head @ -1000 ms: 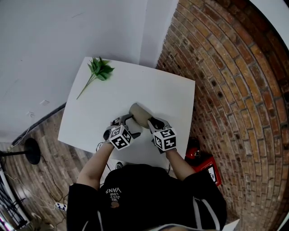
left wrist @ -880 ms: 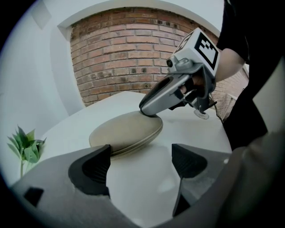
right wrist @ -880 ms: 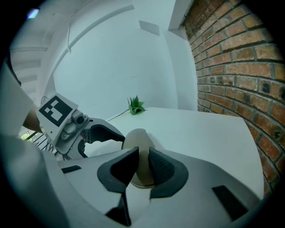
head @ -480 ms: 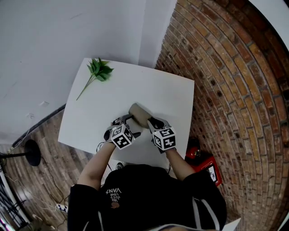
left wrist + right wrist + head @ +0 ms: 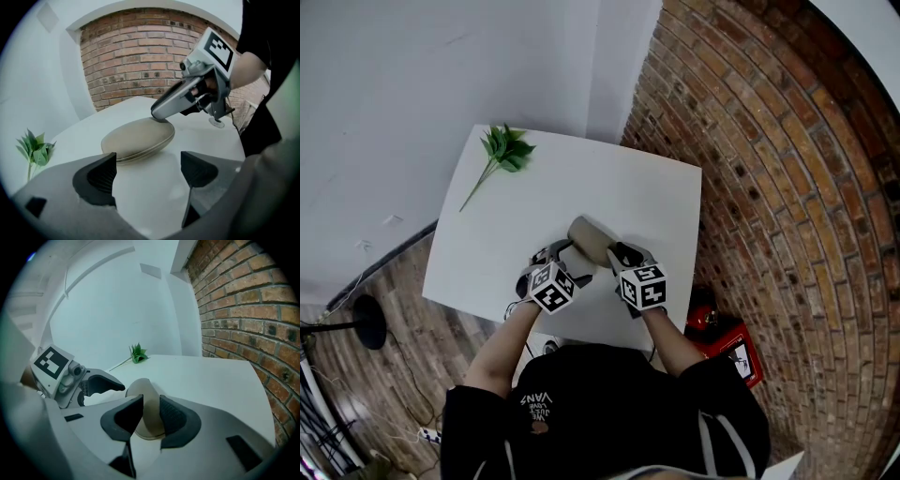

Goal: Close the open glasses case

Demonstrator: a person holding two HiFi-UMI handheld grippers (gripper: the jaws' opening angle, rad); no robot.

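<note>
From the head view we could not see the jaws well. The marker cubes sat over them. The two grippers also hid the near end of the case (image 5: 591, 238). The person's body covered the near edge of the table (image 5: 649, 195).

The case lay flat near the front of the table, between the two grippers. In the left gripper view its two halves lay together.

The left gripper (image 5: 147, 157) had its jaws wide apart. Nothing was between them, and the case lay a little way in front.

The right gripper (image 5: 151, 398) had just been opening its jaws. They stood a small way apart. The case showed in the gap and was wider than the gap. In the left gripper view the gripper's tip sat at the end of the case. We could not tell if the pads pressed on it.

A green sprig (image 5: 504, 150) lay far off at the back corner.
</note>
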